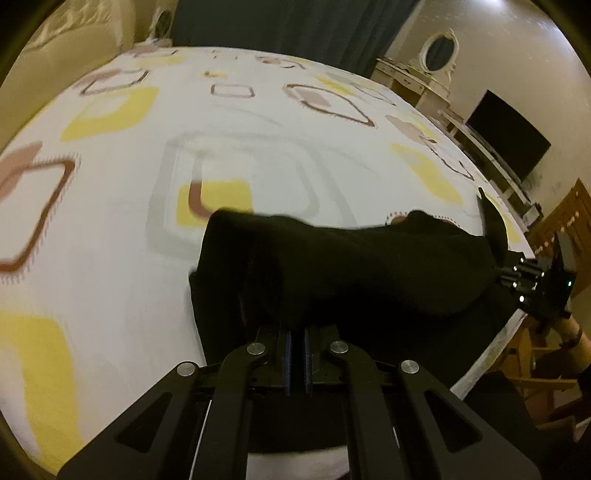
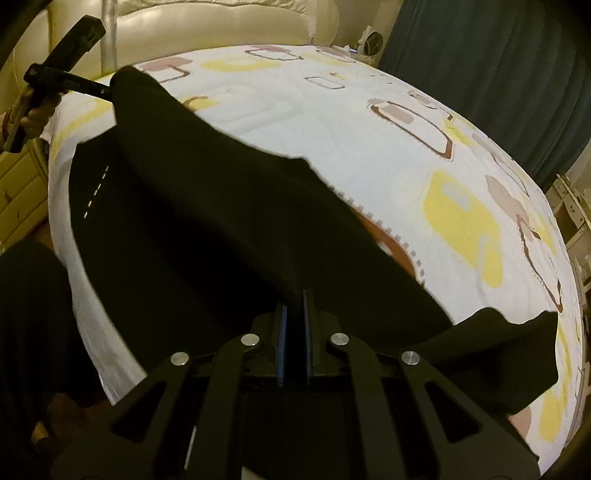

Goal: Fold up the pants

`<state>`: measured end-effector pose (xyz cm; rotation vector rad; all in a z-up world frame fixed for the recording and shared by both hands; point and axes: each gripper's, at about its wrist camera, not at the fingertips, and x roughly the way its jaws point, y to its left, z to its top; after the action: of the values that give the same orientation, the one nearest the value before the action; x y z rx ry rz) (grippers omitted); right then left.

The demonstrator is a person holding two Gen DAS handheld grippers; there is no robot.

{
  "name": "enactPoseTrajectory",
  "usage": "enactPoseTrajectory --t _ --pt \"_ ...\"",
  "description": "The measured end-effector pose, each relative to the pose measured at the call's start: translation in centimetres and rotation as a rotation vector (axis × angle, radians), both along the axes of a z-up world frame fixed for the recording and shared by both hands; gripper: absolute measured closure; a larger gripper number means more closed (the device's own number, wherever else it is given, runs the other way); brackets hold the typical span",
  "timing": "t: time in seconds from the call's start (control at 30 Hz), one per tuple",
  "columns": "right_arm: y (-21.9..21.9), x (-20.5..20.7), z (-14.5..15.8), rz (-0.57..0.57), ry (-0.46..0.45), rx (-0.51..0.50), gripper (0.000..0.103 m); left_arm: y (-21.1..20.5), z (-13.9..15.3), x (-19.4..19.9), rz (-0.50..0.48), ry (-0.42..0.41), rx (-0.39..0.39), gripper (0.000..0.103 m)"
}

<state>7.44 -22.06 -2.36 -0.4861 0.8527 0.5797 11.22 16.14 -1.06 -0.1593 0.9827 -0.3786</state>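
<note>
Left wrist view, nearest first: the left gripper (image 1: 298,332) has its jaws pinched together on an edge of the black pants (image 1: 351,266), the cloth bunching up over its blue ribbed pads (image 1: 289,363). In the right wrist view the right gripper (image 2: 295,306) is likewise clamped on the same garment, which stretches between the two and drapes onto the near part of the bed sheet (image 2: 314,122). The fabric looks soft, matte and limp, sagging in a broad fold; the sheet is smooth white cotton printed with yellow and brown rounded squares. My worry is a thin grip slipping if the hands pull apart too hard, or the hanging corner at the right (image 2: 517,354) doubling under and spoiling the fold. Beyond lie a cream padded headboard (image 2: 221,26) and dark curtains (image 2: 480,55).
</note>
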Motion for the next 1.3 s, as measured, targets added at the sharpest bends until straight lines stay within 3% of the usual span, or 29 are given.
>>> enactPoseTrajectory --t 0.13,0.23,0.27,0.37,0.43,0.47,0.6,0.67,0.77,0.97,1.13,1.3 --pt "0.3 -0.9 -1.6 -0.001 0.015 -0.043 0.096 0.1 -1.9 -1.6 0.024 0.066 -0.068 0.095" --pt "-0.5 -1.1 -1.5 -0.065 0.027 0.018 0.091 0.7 -2.9 -2.5 0.075 0.107 -0.132 0.089" --pt "-1.1 -1.2 -1.2 -0.091 0.030 0.055 0.090 1.1 -3.3 -3.0 0.100 0.125 -0.159 0.080" --pt "-2.5 -1.5 -0.3 -0.171 0.068 0.163 0.073 2.3 -3.9 -4.8 0.169 0.152 -0.284 0.067" --pt "-4.0 -1.9 0.3 -0.248 0.116 0.298 0.048 2.7 -3.9 -6.1 0.207 0.148 -0.354 0.066" --pt "-4.9 -2.1 0.6 -0.292 0.157 0.394 0.047 2.7 -3.9 -6.4 0.221 0.147 -0.363 0.064" --pt "-7.1 -2.3 -0.7 -0.441 0.382 0.787 0.046 1.9 -3.8 -6.7 0.272 0.134 -0.413 0.050" --pt "-6.9 -2.7 -2.6 -0.494 0.516 0.947 0.046 1.5 -3.8 -6.4 0.291 0.122 -0.411 0.049" --pt "-5.6 -3.1 -4.7 -0.557 0.601 1.073 0.046 1.0 -4.1 -5.8 0.333 0.118 -0.402 0.049" --pt "-4.0 -2.1 -7.0 -0.670 0.601 1.230 0.046 1.2 -4.8 -5.3 0.376 0.120 -0.382 0.047" --pt "-3.0 -1.7 -6.8 -0.732 0.535 1.228 0.051 0.4 -4.7 -4.9 0.423 0.108 -0.350 0.041" --pt "-2.9 -2.0 -7.2 -0.753 0.547 1.250 0.059 -0.2 -4.7 -6.2 0.486 0.129 -0.313 0.041"
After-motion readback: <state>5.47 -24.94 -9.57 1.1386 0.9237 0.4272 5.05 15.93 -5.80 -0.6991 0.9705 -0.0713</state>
